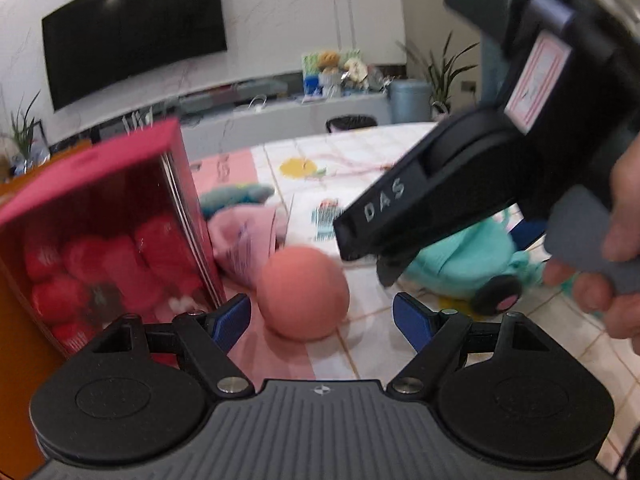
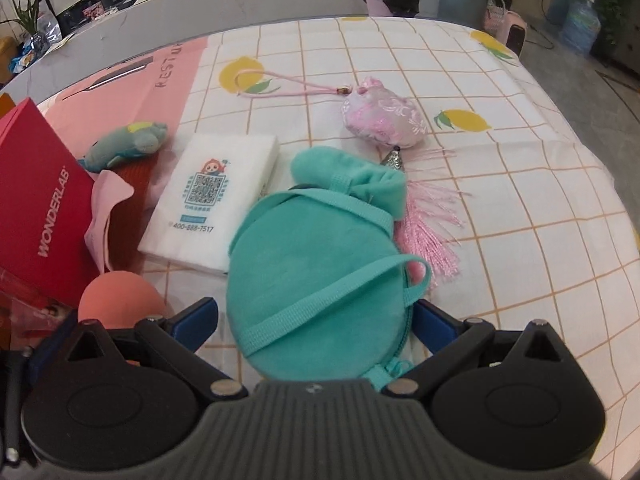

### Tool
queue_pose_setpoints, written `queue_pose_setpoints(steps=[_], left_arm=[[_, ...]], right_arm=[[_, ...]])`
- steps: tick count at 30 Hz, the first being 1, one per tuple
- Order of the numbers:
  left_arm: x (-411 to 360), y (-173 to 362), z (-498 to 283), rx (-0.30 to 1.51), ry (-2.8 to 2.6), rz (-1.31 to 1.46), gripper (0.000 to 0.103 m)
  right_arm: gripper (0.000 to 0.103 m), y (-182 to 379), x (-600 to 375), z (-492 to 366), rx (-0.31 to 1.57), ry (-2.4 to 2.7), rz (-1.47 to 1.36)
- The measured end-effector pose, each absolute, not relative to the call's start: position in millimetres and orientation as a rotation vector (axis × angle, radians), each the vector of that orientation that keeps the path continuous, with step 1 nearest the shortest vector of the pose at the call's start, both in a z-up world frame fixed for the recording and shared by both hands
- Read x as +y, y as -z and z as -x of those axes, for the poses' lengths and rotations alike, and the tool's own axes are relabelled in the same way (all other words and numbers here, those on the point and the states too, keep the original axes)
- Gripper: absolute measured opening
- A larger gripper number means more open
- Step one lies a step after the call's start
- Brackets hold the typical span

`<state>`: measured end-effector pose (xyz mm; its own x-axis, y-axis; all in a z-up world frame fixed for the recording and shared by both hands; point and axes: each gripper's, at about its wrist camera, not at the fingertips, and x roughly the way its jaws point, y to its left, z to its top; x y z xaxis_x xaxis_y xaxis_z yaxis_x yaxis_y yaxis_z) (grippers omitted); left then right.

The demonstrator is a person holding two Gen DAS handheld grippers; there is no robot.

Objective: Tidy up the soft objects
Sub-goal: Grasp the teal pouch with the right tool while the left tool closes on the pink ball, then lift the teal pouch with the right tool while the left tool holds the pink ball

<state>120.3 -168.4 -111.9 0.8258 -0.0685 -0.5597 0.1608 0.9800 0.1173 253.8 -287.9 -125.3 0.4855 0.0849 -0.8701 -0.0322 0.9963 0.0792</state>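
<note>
At the far left we see the red box (image 1: 100, 240) lying tipped with its open mouth toward the left wrist camera, red soft items (image 1: 120, 264) packed inside it; in the right wrist view its lid reads WONDERLAB. Just right of the box lies a pink cloth (image 1: 248, 240), touching its edge, and behind that a small blue-green plush fish (image 2: 128, 146) rests on the pink bag (image 2: 132, 80) spread flat on the table.

Our left gripper (image 1: 322, 320) stands with its jaws spread wide and empty, and the salmon ball (image 1: 304, 292) sits on the cloth just ahead, between the line of the two blue fingertips (image 1: 232, 320) but not touched by them.

Moving right, a white tissue pack (image 2: 212, 200) with a printed code lies flat on the checked tablecloth (image 2: 520, 200). The teal pouch (image 2: 316, 264) lies next, overlapping the pack's corner. Our right gripper (image 2: 316, 322) has its jaws wide apart on either side of the pouch's near end; we cannot tell whether the pads touch it. In the left view this gripper hangs above the pouch, held by a hand (image 1: 616, 272).

Beyond the pouch, a pink embroidered sachet (image 2: 384, 120) lies with its cord looped to the left and its pink tassel (image 2: 428, 232) partly tucked under the pouch's right side.
</note>
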Motion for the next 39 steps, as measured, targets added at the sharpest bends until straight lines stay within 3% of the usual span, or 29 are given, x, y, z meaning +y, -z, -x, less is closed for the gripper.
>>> queue_pose_setpoints(steps=[7,12,13,14,30,39], left_arm=[[-156.9,106.9,-126.9,0.625,0.084,-0.020,0.094],[-139.2,103.6,-125.4,0.610,0.086,0.066,0.072],[-135.7,103.3,-124.6,0.612,0.090,0.077,0.061],[-137.3,104.3,-123.2,0.612,0.089,0.083,0.057],[-128.1,100.3,-97.7,0.618,0.093,0.034,0.054],[-110.7,98.6,-66.6,0.618,0.086,0.042,0.055]], right_arm=[[0.100,127.3,-289.6,-253.1,1.055,-0.062,-0.057],[0.094,126.6,-287.7,-251.6,1.075,-0.063,-0.022],[0.091,127.0,-285.9,-251.1,1.076,-0.064,-0.001],[0.089,126.6,-285.1,-250.5,1.073,-0.069,0.007],[0.086,121.6,-293.4,-225.3,1.139,-0.108,0.044],[0.090,122.2,-291.9,-201.2,1.210,-0.134,0.070]])
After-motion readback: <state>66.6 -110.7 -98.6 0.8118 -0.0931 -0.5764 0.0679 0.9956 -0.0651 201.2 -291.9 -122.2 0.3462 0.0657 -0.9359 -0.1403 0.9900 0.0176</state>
